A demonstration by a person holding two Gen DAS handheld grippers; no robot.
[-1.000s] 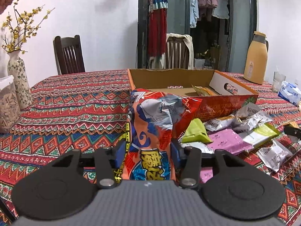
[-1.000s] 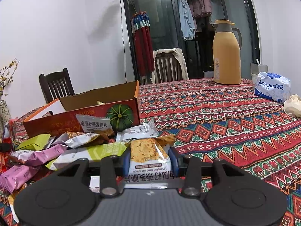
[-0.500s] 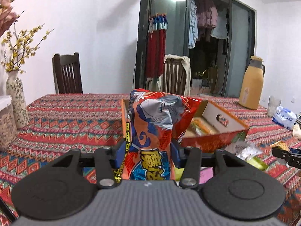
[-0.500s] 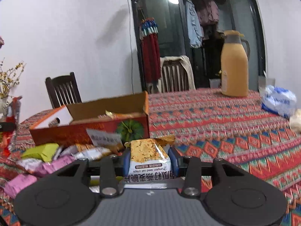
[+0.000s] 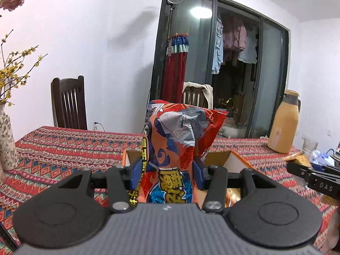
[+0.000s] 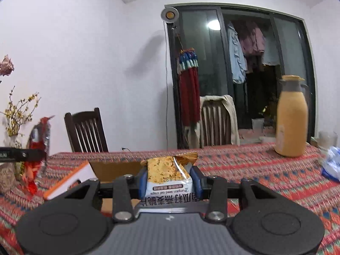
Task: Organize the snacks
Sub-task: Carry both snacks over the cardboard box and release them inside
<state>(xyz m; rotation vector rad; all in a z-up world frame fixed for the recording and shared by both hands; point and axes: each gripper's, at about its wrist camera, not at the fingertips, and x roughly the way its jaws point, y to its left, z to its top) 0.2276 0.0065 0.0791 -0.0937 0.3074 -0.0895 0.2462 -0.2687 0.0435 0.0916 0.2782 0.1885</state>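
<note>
Snack bag (image 5: pixel 180 148), red-orange with cartoon print, clamped upright in the left tool (image 5: pixel 166 172) above the cardboard box (image 5: pixel 218 158). Oat crisps packet (image 6: pixel 169 175) clamped in the right tool (image 6: pixel 169 180), also over the box, which sits on the patterned tabletop (image 6: pixel 255 170).

Left tongs (image 5: pixel 166 173) are clamped on a tall red snack bag (image 5: pixel 180 144), held upright; right tongs (image 6: pixel 170 179) are clamped on a small cracker packet (image 6: pixel 169 173), held level.

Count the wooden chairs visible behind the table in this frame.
2: a bare dark chair at the table's far left, and a cloth-draped chair before the glass door. Others may be hidden.
</note>
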